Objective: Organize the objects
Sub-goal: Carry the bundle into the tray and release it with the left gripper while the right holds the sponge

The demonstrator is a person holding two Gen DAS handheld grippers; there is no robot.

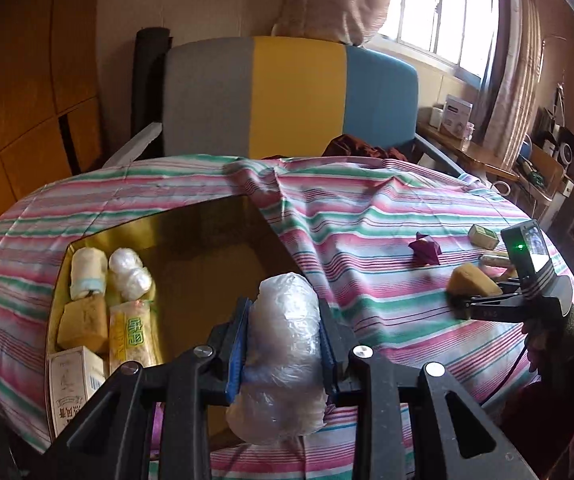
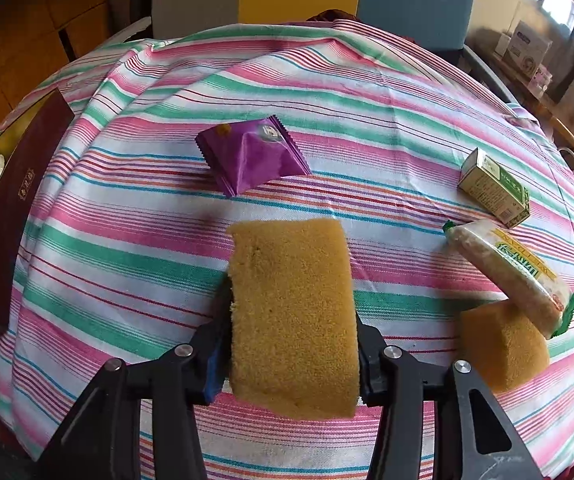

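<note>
my left gripper [image 1: 285, 344] is clamped on a plastic-wrapped bundle [image 1: 281, 364], blue pads pressed into both of its sides, the bundle upright between the fingers. it hangs over the near right edge of the gold-lined box [image 1: 207, 248], which sits at the left side of the striped tablecloth [image 1: 367, 240]. along the box's left wall: a rolled white cloth [image 1: 87, 272], two clear-wrapped balls [image 1: 129, 272], a yellow sponge [image 1: 83, 322], a yellow snack packet [image 1: 133, 332] and a white carton [image 1: 73, 380], packed touching one another.

my right gripper [image 2: 293, 340] is closed on a yellow sponge block [image 2: 291, 312], squeezed at its lower half, held above the cloth near the front edge. just right of it a second sponge [image 2: 501, 348] lies on the cloth, with a rice-cracker packet [image 2: 507, 272] leaning on its top. a small green box [image 2: 493, 188] lies beyond that, near the right edge. a purple sachet [image 2: 253, 154] sits mid-cloth, well apart from the rest. the box's maroon outer wall [image 2: 7, 216] shows at the left edge.

behind the table stands a chair back [image 1: 287, 96] in grey, yellow and blue panels.
</note>
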